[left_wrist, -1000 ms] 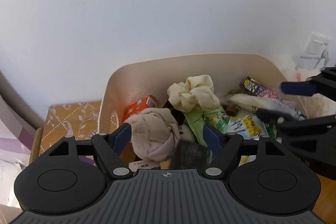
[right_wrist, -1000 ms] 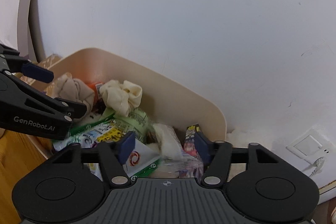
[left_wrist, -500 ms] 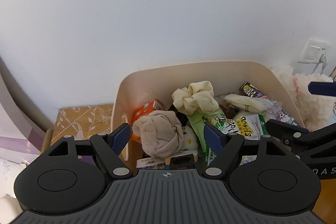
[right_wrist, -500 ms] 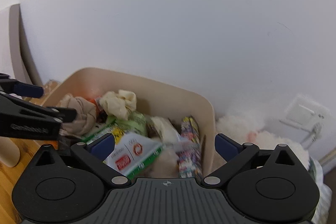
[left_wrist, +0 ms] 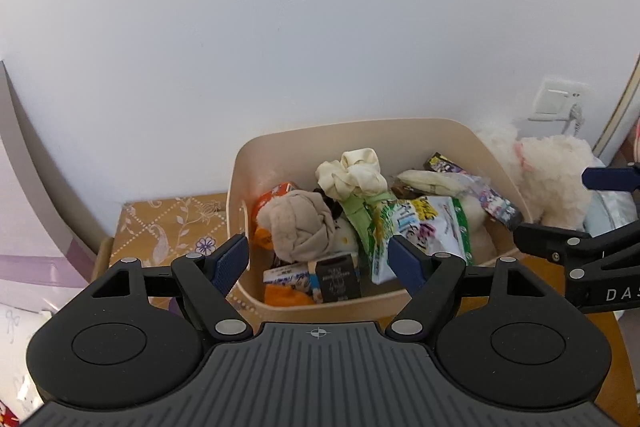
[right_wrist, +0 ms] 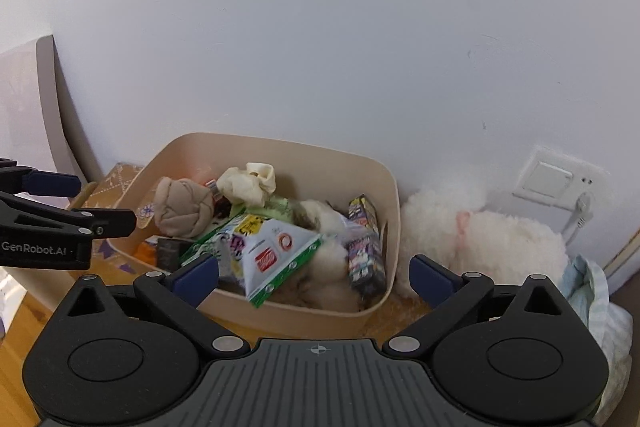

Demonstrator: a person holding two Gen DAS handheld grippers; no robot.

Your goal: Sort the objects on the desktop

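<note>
In the foreground of both wrist views, the left gripper [left_wrist: 318, 261] and right gripper [right_wrist: 314, 277] hang above the near edge of a wooden table [right_wrist: 12, 311], each with its jaws spread wide and nothing between them. The right gripper's jaws have just been opening and now stand at their widest; the packets that show between them lie in the bin beyond, not in any grip.

Just past the jaws, at centre frame, a beige bin [left_wrist: 360, 135] looks close to full. Heaped inside it are a knotted tan cloth [left_wrist: 300, 227], a cream scrunchie [left_wrist: 354, 175], a green-and-white snack packet [left_wrist: 416, 227], a purple wrapper [right_wrist: 362, 251] and a small dark box [left_wrist: 336, 277]. Sorting appears largely done, judging by that pile.

To the right of the bin, outside its wall, a fluffy white toy [right_wrist: 488, 239] lies on the table, with a pale cloth [right_wrist: 592, 291] at the lower right edge. Whether these are left to sort cannot be told. Behind everything, at upper frame, stands a plain white wall [right_wrist: 320, 27].
</note>
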